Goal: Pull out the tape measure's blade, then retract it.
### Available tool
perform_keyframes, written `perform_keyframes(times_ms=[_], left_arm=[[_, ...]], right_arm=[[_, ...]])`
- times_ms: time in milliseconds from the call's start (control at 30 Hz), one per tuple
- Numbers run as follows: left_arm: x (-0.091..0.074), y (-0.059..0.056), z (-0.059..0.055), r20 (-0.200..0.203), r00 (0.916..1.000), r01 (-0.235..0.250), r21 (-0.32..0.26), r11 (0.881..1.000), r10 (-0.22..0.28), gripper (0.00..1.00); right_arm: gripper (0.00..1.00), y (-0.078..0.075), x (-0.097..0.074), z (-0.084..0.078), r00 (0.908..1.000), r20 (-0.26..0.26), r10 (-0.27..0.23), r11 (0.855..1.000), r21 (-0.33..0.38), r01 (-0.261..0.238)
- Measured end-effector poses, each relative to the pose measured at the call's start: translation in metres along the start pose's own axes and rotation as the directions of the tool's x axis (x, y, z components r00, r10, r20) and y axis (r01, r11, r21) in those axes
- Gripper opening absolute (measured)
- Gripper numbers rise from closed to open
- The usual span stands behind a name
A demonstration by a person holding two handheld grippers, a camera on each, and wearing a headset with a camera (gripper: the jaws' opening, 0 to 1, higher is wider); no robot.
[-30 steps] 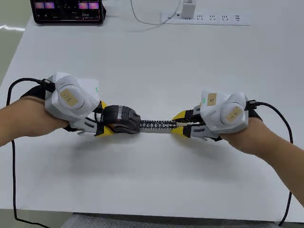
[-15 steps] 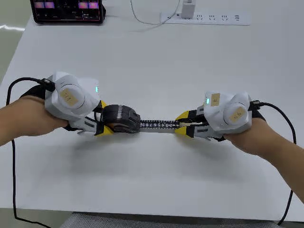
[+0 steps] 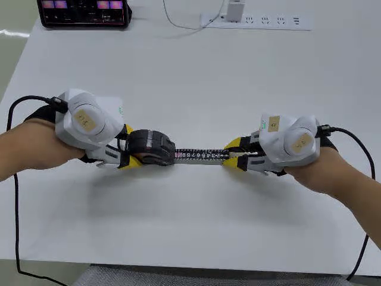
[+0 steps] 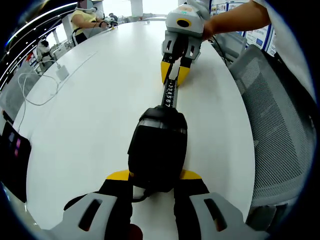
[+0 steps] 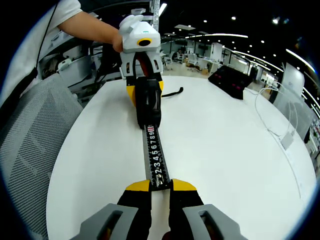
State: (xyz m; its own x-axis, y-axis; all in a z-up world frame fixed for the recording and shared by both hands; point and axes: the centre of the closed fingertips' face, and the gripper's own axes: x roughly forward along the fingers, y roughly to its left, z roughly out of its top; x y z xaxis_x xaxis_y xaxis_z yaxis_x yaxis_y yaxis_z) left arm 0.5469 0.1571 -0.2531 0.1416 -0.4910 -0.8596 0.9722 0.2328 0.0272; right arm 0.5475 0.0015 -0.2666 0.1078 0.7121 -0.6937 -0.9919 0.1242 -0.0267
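The tape measure [image 3: 150,147] lies on its side on the white table [image 3: 190,77], a little left of centre in the head view. Its dark, blocky case looks hard and fairly dense for its size, so it should sit firmly in a squeeze across its flat sides. The left gripper [image 4: 155,176] has it exactly there, yellow-tipped jaws closed onto the rear of the case from both sides. A short length of the blade [image 5: 154,155] runs out of the case mouth, printed numbers facing up, just above the tabletop. The blade appears thin and narrow: likely stiff along its length while straight, prone to kink if twisted, slick on its faces, and probably pulled back by a spring. The safest hold is therefore at its tip, and the right gripper [image 5: 161,186] pinches it there, jaws nearly together on the blade's end. The two grippers face each other in line, well apart. A power strip [image 3: 257,22] and a dark screen [image 3: 84,12] sit at the far edge.
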Motion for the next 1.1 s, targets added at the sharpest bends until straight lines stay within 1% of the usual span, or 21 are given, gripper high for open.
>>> perform_keyframes(times_ms=[500,1100], left_arm=[[0.000,0.000,0.000,0.001,1.0000,0.000,-0.001,1.000,0.000,0.27],[0.000,0.000,0.000,0.001,1.0000,-0.001,0.002,1.000,0.001,0.27]], right_arm=[[0.08,-0.002,-0.008,-0.006,0.9998,-0.015,-0.011,1.000,-0.006,0.011],[0.08,-0.004,-0.017,-0.013,0.9994,-0.029,-0.019,1.000,0.004,0.019]])
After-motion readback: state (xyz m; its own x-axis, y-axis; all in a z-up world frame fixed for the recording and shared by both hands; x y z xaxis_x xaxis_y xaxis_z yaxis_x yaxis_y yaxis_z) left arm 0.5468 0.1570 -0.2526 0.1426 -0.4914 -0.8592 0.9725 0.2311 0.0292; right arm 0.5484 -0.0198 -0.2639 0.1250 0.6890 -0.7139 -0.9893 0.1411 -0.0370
